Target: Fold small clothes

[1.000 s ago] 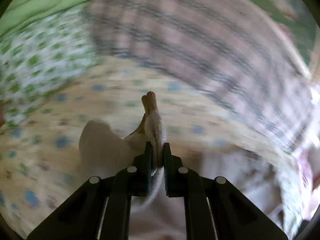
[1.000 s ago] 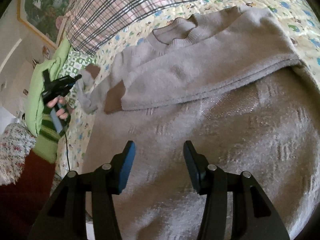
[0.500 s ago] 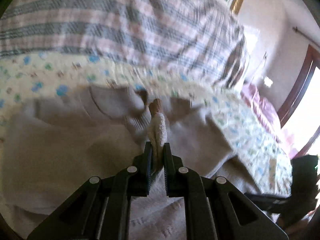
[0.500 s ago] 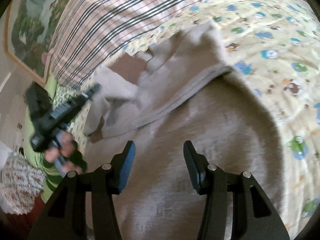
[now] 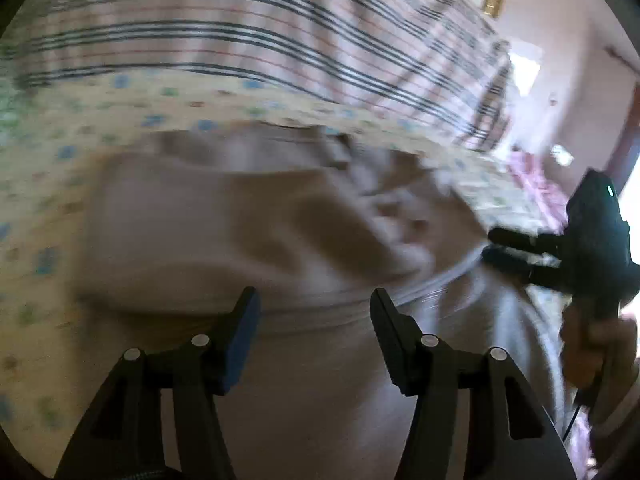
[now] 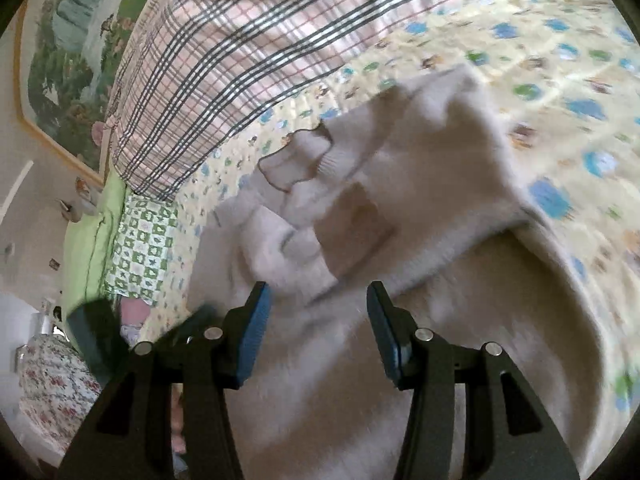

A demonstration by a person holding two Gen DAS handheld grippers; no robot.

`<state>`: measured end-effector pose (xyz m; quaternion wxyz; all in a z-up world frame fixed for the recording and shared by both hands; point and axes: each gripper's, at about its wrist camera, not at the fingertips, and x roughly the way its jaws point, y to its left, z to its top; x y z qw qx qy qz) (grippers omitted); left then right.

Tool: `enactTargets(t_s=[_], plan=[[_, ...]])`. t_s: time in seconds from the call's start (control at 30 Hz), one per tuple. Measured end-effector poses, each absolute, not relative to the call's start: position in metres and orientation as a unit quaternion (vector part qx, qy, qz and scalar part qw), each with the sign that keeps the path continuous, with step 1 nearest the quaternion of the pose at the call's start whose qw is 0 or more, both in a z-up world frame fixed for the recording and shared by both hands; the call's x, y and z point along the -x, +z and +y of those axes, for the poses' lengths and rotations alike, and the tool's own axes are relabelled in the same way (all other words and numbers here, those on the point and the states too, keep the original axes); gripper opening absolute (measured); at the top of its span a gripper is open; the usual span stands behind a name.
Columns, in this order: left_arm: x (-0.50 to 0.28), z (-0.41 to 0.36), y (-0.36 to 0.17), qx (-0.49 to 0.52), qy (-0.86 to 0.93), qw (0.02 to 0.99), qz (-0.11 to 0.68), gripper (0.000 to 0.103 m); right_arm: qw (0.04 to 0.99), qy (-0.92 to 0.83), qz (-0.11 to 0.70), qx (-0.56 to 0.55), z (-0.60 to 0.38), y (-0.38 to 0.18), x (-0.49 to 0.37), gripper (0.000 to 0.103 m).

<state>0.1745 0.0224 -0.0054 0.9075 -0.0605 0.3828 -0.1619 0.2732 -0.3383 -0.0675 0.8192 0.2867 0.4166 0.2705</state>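
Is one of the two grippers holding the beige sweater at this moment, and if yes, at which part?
No. The left gripper is opening with nothing between its jaws, and the right gripper stands open over the sweater without gripping it.

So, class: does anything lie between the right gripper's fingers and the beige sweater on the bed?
Nothing visible does. The right gripper hangs open just above the beige sweater, with only the folded sleeve of that same sweater ahead of its fingers.

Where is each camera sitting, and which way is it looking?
Left wrist: on the left gripper, jaws opening with nothing between, looking down at the beige sweater; the right gripper and a hand show.
Right wrist: on the right gripper, open, facing the sweater's collar.
Shared: sweater, plaid blanket.
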Motion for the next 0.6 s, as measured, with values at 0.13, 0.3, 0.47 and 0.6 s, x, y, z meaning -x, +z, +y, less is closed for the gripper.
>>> enactTargets(t_s=[0.13, 0.3, 0.47, 0.6], plan=[[-0.169, 0.086, -0.015, 0.056, -0.061, 0.916, 0.392, 0.058, 0.840, 0.221, 0.423, -0.259, -0.327, -0.076, -0.313, 0.051], [-0.179, 0.142, -0.032, 0.094, 0.011, 0.906, 0.412, 0.056, 0.817, 0.217, 0.470, -0.254, -0.312, -0.100, -0.342, 0.051], [-0.213, 0.136, -0.047, 0.086, 0.018, 0.893, 0.441, 0.046, 0.806, 0.284, 0.448, -0.263, -0.299, -0.085, -0.338, 0.010], [-0.226, 0.118, -0.043, 0.057, 0.036, 0.896, 0.438, 0.042, 0.836, 0.296, 0.347, -0.306, -0.339, -0.032, -0.311, 0.010]])
